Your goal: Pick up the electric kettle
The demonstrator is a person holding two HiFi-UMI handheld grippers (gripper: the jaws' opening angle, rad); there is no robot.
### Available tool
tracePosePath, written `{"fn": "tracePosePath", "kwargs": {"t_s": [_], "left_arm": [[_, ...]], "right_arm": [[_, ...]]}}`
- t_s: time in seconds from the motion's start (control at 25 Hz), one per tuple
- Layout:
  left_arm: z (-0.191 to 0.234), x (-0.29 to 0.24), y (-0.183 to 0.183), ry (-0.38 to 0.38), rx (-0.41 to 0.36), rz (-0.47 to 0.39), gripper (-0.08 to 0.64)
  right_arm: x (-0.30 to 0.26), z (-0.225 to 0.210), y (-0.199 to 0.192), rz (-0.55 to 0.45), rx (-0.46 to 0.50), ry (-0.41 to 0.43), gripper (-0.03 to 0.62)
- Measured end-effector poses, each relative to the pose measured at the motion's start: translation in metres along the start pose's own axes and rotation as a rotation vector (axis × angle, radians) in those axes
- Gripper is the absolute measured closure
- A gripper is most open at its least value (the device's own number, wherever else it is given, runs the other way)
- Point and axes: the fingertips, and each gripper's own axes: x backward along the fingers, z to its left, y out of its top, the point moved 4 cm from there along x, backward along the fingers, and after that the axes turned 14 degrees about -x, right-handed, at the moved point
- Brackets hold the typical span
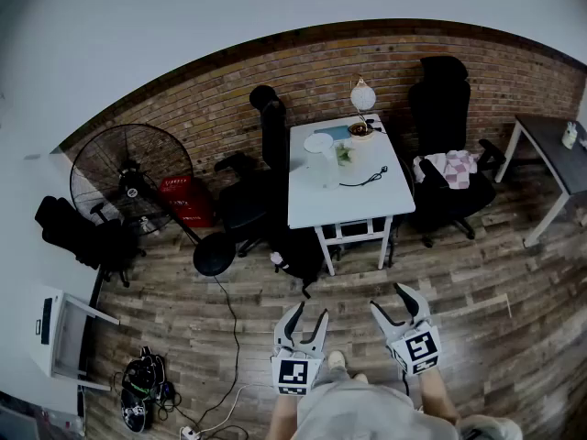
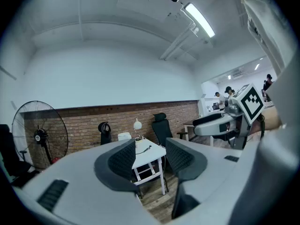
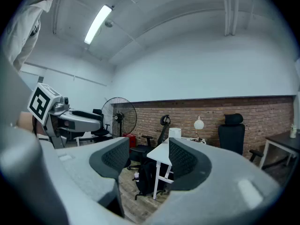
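The electric kettle [image 1: 318,142] is a white cylinder at the far end of a white table [image 1: 312,200], well ahead of me. It also shows small in the left gripper view as the kettle [image 2: 124,136], and in the right gripper view as the kettle [image 3: 175,133]. My left gripper [image 1: 309,314] and right gripper [image 1: 388,298] hang side by side over the wooden floor, far short of the table. Seen close up, the left gripper [image 2: 150,156] stands open with nothing between its pads. The right gripper [image 3: 147,156] likewise shows a gap and holds nothing.
On the table are a round white lamp [image 1: 362,94] and a black cable [image 1: 367,177]. Black office chairs [image 1: 266,181] [image 1: 440,145] flank it, with a dark backpack [image 1: 298,250] at its near leg. A big floor fan [image 1: 131,172] stands left, a dark desk [image 1: 550,154] right.
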Motion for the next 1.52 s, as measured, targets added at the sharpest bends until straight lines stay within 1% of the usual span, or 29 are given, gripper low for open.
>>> {"fn": "tracePosePath", "kwargs": {"t_s": [0.08, 0.2, 0.32, 0.52, 0.64, 0.72, 1.12, 1.52], "left_arm": [[0.0, -0.001, -0.001, 0.0, -0.001, -0.004, 0.357], [0.001, -0.006, -0.002, 0.0, 0.0, -0.002, 0.357], [0.001, -0.014, 0.0, -0.002, -0.022, -0.043, 0.357], [0.003, -0.023, -0.004, -0.002, -0.019, -0.037, 0.357], [0.005, -0.03, -0.008, -0.003, -0.005, -0.005, 0.357], [0.009, -0.036, -0.01, -0.003, -0.005, -0.003, 0.357], [0.03, -0.078, -0.017, -0.02, -0.004, -0.001, 0.351], [0.061, -0.124, -0.027, -0.026, 0.001, 0.017, 0.341]], "right_arm": [[-0.002, -0.001, 0.0, -0.012, -0.009, 0.0, 0.347], [-0.005, -0.005, 0.002, -0.038, -0.049, -0.002, 0.347], [-0.007, -0.008, 0.001, -0.036, -0.054, -0.003, 0.347], [-0.016, -0.012, -0.004, -0.012, -0.056, -0.003, 0.347], [-0.024, -0.015, -0.004, -0.007, -0.048, 0.004, 0.347], [-0.03, -0.019, -0.003, -0.002, -0.044, 0.001, 0.347], [-0.066, -0.04, 0.003, 0.013, -0.036, -0.006, 0.347], [-0.117, -0.059, 0.01, 0.028, -0.043, 0.006, 0.347]]}}
